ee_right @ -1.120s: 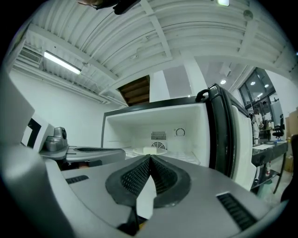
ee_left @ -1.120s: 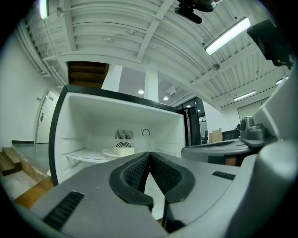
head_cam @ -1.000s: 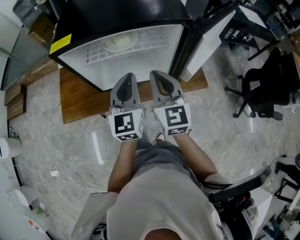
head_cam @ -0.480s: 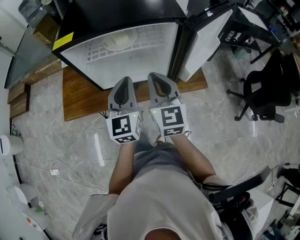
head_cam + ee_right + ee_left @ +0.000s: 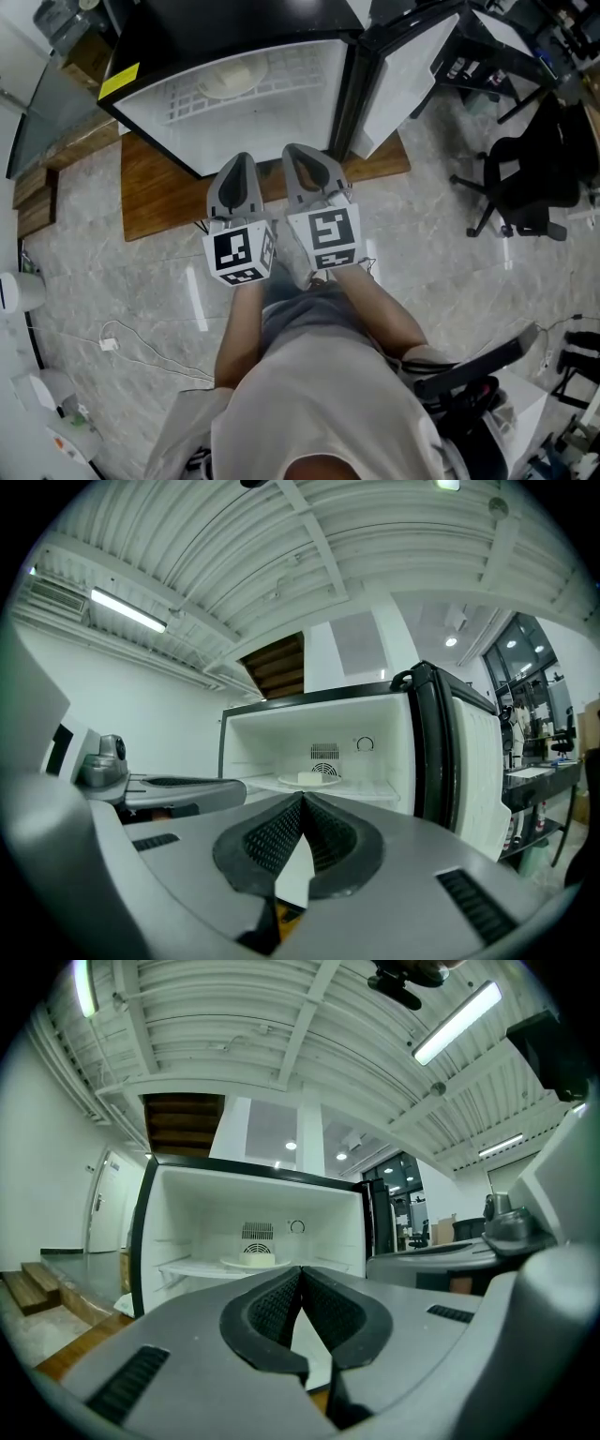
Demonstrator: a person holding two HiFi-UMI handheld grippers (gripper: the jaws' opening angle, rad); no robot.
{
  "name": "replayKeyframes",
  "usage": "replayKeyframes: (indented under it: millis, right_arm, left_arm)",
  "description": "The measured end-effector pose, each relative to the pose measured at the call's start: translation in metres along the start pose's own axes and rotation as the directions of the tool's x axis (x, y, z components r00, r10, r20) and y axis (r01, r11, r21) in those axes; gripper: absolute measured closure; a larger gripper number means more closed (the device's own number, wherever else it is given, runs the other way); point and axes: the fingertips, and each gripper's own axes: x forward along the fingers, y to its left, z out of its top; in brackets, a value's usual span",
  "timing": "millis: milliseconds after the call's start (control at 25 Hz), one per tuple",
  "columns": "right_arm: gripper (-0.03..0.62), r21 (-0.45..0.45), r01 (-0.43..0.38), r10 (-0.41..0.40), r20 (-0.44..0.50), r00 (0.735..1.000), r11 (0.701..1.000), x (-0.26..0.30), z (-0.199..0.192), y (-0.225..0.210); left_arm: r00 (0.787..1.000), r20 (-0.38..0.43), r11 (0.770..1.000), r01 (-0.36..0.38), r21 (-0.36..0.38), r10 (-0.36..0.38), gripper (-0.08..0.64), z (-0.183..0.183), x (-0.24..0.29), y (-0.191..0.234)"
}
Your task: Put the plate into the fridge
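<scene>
The white plate (image 5: 228, 81) with something pale on it lies on the wire shelf inside the open fridge (image 5: 281, 122). It also shows in the left gripper view as the plate (image 5: 248, 1261) and in the right gripper view as the plate (image 5: 309, 779), far ahead of both jaws. My left gripper (image 5: 240, 159) and right gripper (image 5: 296, 151) hang side by side in front of the fridge opening, over the wooden platform (image 5: 164, 197). Both are shut with nothing between the pads, the left gripper (image 5: 301, 1271) and the right gripper (image 5: 303, 799) alike.
The fridge door (image 5: 405, 67) stands open to the right. A black office chair (image 5: 525, 183) is on the right and a white cable (image 5: 122, 345) lies on the marble floor at the left. Wooden steps (image 5: 28, 202) sit at the far left.
Both grippers have drifted a little to the left, still shut and side by side. The plate has stayed on the shelf.
</scene>
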Motion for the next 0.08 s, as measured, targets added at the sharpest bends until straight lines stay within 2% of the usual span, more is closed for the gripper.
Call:
replayKeyframes:
  millis: [80]
  right_arm:
    - [0.575,-0.002,-0.014,0.014,0.011,1.0,1.0,0.0042,0.0037,0.0016]
  left_arm:
    - [1.0,-0.007,1.0,-0.006,0.001,0.006,0.54,-0.0022,0.0013,0.0019]
